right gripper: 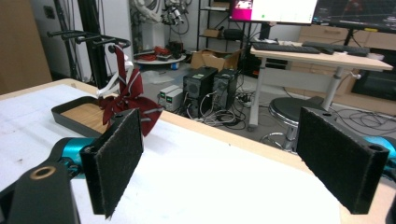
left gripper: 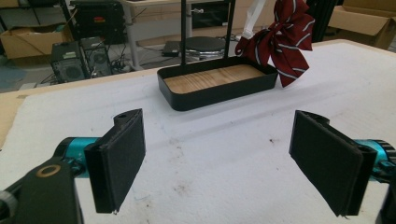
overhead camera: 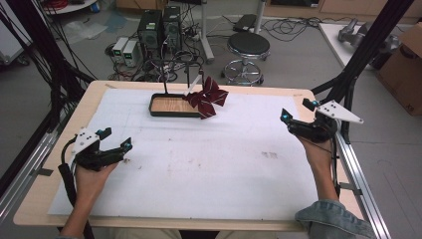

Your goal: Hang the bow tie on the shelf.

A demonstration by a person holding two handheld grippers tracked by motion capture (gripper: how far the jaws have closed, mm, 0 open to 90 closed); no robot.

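White padded table [overhead camera: 199, 174], black rectangular tray [overhead camera: 171, 112], possibly wood-lined.

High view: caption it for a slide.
Two open grippers, left and right, flank a black wood-floored tray and striped maroon bow.

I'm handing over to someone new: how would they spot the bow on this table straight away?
Start from the white mat covering the wooden table, then go to its far edge, where a black tray with a wooden floor sits below a thin black stand. The bow hangs at the tray's right end. It is the one dark red item here, with thin pale stripes and a white strap running up from it.
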